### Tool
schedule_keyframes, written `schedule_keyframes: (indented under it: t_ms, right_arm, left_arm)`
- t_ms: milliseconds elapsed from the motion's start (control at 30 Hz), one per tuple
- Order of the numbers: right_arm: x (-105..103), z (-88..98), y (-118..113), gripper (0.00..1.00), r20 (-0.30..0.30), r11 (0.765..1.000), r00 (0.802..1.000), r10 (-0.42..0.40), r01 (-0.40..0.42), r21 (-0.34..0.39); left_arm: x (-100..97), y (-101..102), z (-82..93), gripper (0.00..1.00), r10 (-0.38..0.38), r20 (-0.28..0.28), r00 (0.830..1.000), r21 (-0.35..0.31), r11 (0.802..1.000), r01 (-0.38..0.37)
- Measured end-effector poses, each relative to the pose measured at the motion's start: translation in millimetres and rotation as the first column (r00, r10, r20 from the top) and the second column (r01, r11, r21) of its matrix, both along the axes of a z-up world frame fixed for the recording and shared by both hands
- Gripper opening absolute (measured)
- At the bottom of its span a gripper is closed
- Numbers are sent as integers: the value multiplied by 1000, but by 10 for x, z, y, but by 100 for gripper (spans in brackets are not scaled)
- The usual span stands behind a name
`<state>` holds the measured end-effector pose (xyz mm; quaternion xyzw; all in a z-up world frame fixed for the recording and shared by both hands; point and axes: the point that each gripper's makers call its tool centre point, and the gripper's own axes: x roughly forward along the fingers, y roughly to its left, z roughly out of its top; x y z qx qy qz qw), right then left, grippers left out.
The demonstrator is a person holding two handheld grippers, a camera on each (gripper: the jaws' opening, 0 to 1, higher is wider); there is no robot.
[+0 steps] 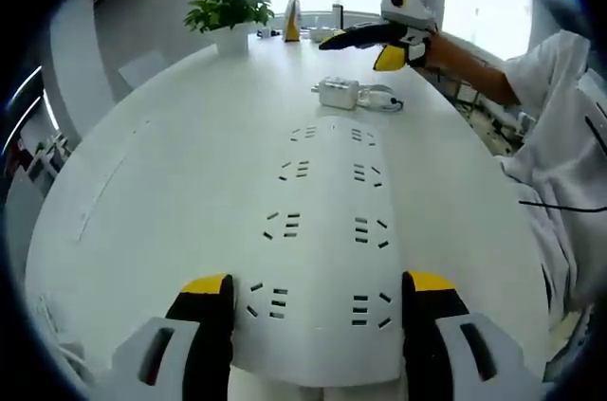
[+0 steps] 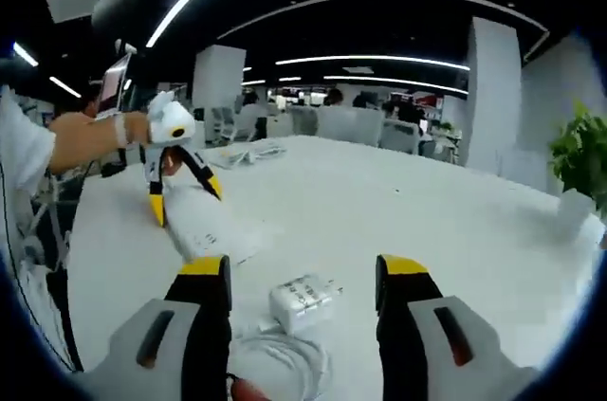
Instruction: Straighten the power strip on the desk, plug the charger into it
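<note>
A white power strip is seen lying flat on a white desk, its rows of sockets facing up, in the left gripper view. The left gripper is held wide open, its two yellow-tipped jaws set on either side of the near end of the strip; whether the jaws touch the strip's edges cannot be told. Beyond the far end of the strip, a white charger is lying on the desk with its coiled white cable just beside it. Past the charger, the right gripper is held above the desk by a hand in a white sleeve. Farther from the strip, near the desk's far edge, a potted plant is standing. In the right gripper view, the charger is seen between the open jaws of the right gripper, not clamped, with the cable coiled below it. Beyond the charger, the strip is seen with the left gripper at its end, jaws spread. The plant is seen at the desk's far side from the strip.
</note>
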<state>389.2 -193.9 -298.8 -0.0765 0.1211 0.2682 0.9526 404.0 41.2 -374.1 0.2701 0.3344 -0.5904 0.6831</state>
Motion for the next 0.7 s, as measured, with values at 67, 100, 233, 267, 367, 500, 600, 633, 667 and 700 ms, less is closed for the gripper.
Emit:
schedule_keyframes:
  t_ms: [67, 100, 233, 267, 367, 500, 600, 633, 667, 700]
  right_arm:
    - [-6, -112, -82, 59, -19, 993, 993, -116, 115, -35]
    - [-10, -221, -133, 58, -44, 976, 975, -216, 214, -49]
    - [1, -369, -48, 63, -75, 947, 945, -320, 316, -52]
    - [21, -409, -3, 62, -72, 935, 933, -353, 349, -62]
    - [120, -430, 2, 59, -31, 901, 902, -431, 428, -73]
    - [246, -534, 82, 57, -57, 894, 892, -448, 446, -42]
    - [279, -558, 44, 53, -65, 883, 880, -470, 466, -58]
    - [291, -539, 20, 51, -59, 877, 875, -481, 478, -52]
    - [302, -541, -1, 49, -64, 875, 873, -484, 482, -48]
    - [300, -568, -28, 46, -90, 870, 865, -493, 492, -31]
  left_arm:
    - [3, -1, 0, 73, -1, 1, 1000, 0, 1000, 1]
    - [4, -1, 0, 73, -1, 1, 1000, 0, 1000, 1]
    - [7, -3, -1, 73, -1, 2, 1000, -1, 1000, 1]
    - [7, -3, -1, 73, -1, 2, 1000, -2, 1000, 1]
    - [4, -4, -3, 73, 0, 2, 1000, 0, 1000, 0]
    - [8, -8, -5, 73, 1, 2, 1000, 1, 1000, -1]
    - [8, -11, -6, 73, 4, 2, 1000, 1, 1000, -4]
    - [7, -15, -6, 73, 6, 3, 1000, -2, 1000, -6]
    - [6, -16, -6, 73, 9, 3, 1000, -4, 1000, -9]
    - [5, -17, -6, 73, 10, 4, 1000, -4, 1000, -10]
